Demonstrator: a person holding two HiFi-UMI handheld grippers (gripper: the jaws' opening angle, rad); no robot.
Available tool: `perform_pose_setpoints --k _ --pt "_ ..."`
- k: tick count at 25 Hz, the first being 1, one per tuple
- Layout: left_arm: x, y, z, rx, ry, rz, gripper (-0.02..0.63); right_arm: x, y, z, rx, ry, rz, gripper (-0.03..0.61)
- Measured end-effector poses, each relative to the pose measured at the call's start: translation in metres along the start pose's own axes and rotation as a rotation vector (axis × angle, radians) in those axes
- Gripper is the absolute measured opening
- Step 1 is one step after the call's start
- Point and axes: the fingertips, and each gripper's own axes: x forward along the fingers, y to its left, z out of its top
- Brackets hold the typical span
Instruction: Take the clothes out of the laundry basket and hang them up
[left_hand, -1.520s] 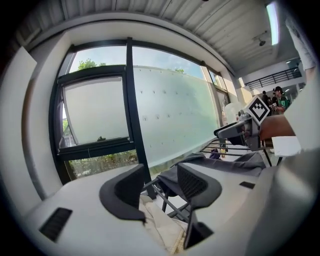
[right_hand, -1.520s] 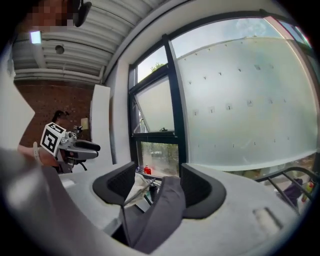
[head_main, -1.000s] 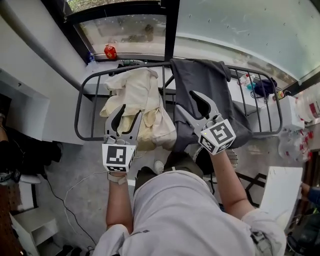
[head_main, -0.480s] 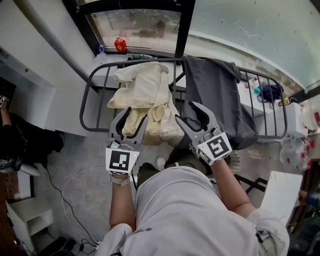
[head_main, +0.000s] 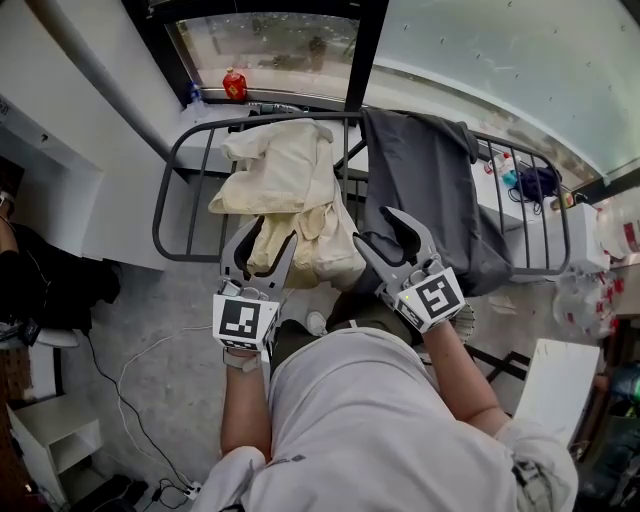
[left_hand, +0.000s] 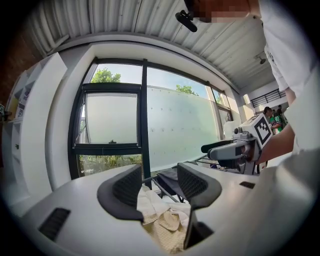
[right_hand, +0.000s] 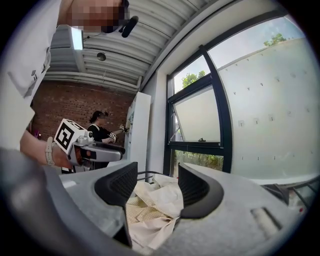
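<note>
**A:** Where are the clothes?

**B:** Two pieces are over the drying rack (head_main: 162, 208) by the window. The cream garment (head_main: 285, 175) lies bunched across the left rails. The dark grey garment (head_main: 425, 185) is draped beside it on the right, with its near edge hanging over the front rail.

**A:** Why side by side?

**B:** My guess is so they can air. They meet along one edge near the middle but hardly overlap. The grey one lies fairly flat. The cream one is folded on itself, so I'd say it needs spreading out.

**A:** Are the tongs holding anything?

**B:** No. The left gripper (head_main: 265, 232) has its jaws apart above the near hem of the cream garment. In the left gripper view the cloth shows in the gap, but it sits below and beyond the pads, which don't press on it. The right gripper (head_main: 372, 228) also stands wide, over the near edge of the grey garment, and grips nothing.

**A:** Why do they hover there?

**B:** Both are on the person's side of the rack, where the hems hang within reach. That would be a sensible spot for tugging the cream garment straight.

**A:** And the laundry basket?

**B:** I can't make it out, because the person's body hides the floor right below. Any other clothes would be down there too.
</note>
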Motion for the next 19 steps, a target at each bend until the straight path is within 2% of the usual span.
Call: perform_pose_setpoints --k 12,19 --pt "-0.004 0.001 -0.013 -0.016 0.016 -0.004 0.21 0.005 0.006 -0.009 -0.034 0.04 -0.005 0.256" --pt "-0.006 0.003 -0.014 -0.023 0.013 -0.011 0.21 0.007 0.006 -0.013 -0.011 0.055 -0.024 0.256"
